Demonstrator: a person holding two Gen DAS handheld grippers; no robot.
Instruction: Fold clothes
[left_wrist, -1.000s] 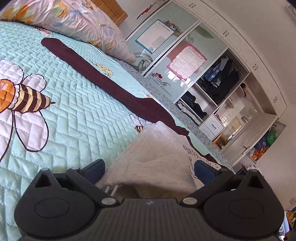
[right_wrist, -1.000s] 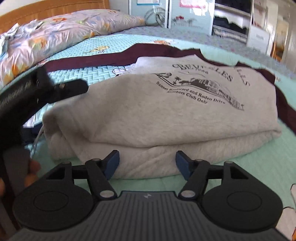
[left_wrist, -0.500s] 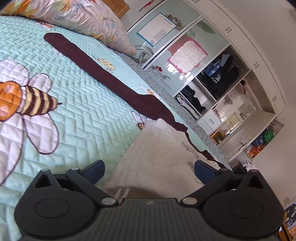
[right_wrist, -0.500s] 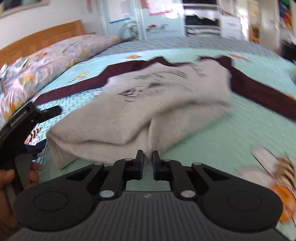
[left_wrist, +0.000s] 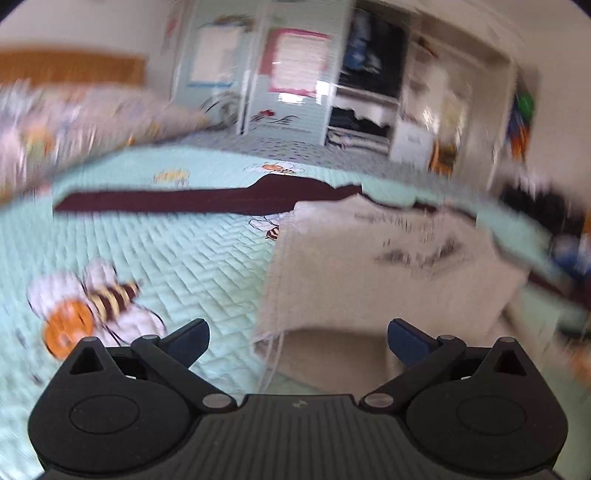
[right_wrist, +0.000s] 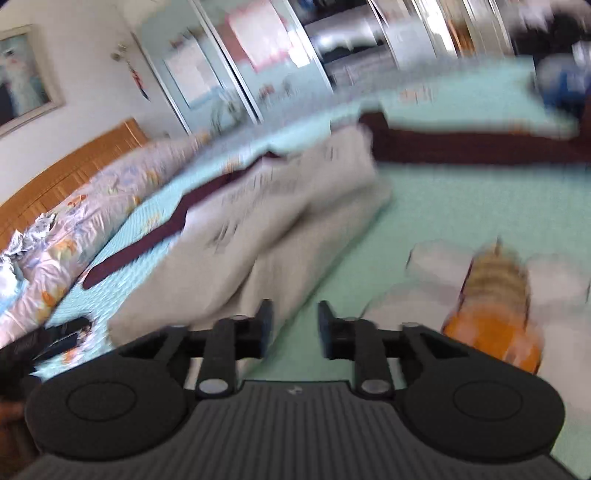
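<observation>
**Folded grey sweatshirt on the bee quilt, both tongs free of it**

The bed fills most of both views, covered by a mint quilted spread with large bee prints and a dark maroon band running across it. To the left of the sweatshirt in the left wrist view the quilt lies bare; in the right wrist view open quilt stretches to its right, up to another bee print. At the head end sit floral pillows against a wooden headboard.

Beyond the bed's far edge stands a wardrobe with sliding doors carrying posters — their writing is blurred beyond reading. An open wardrobe bay holds hanging dark and blue clothes above and folded stacks below.

The grey sweatshirt lies folded in the middle of the bed, its far edge overlapping the maroon band. Dark print shows on its top face, but motion blur makes the lettering illegible in both views.

The left tongs stand spread wide, released, with the sweatshirt's near edge ahead of them and nothing pinched. The right tongs are opening — only bare quilt shows in the gap, the sweatshirt's edge just left of the left pad.
</observation>
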